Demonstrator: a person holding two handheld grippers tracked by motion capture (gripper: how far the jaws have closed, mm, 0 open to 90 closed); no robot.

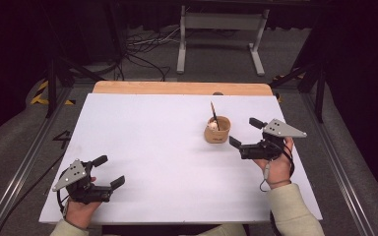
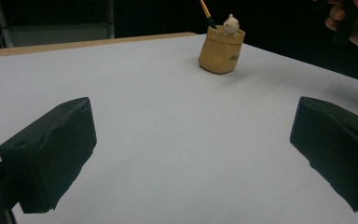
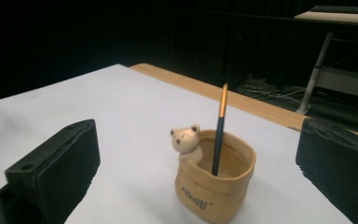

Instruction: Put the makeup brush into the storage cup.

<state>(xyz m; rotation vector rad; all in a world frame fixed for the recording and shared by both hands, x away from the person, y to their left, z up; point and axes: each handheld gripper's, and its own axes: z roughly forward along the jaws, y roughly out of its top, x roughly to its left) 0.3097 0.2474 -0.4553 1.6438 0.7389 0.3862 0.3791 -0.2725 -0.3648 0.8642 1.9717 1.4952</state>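
A tan sack-shaped pot (image 1: pixel 217 132) (image 2: pixel 221 51) (image 3: pixel 213 184) with a small bear figure (image 3: pixel 185 139) on its rim stands right of the white table's middle. A dark pencil (image 1: pixel 214 115) (image 3: pixel 219 135) with an orange end stands upright inside it. My right gripper (image 1: pixel 246 132) (image 3: pixel 200 177) is open just right of the pot, its jaws pointing at it with nothing between them. My left gripper (image 1: pixel 109 170) (image 2: pixel 191 158) is open near the front left corner, over bare table, jaws spread wide.
The white table top (image 1: pixel 167 157) has a wooden strip (image 1: pixel 182 88) along its far edge. Beyond it are a metal stand (image 1: pixel 221 34) and cables on the floor (image 1: pixel 147 49). Rails run along both sides of the table.
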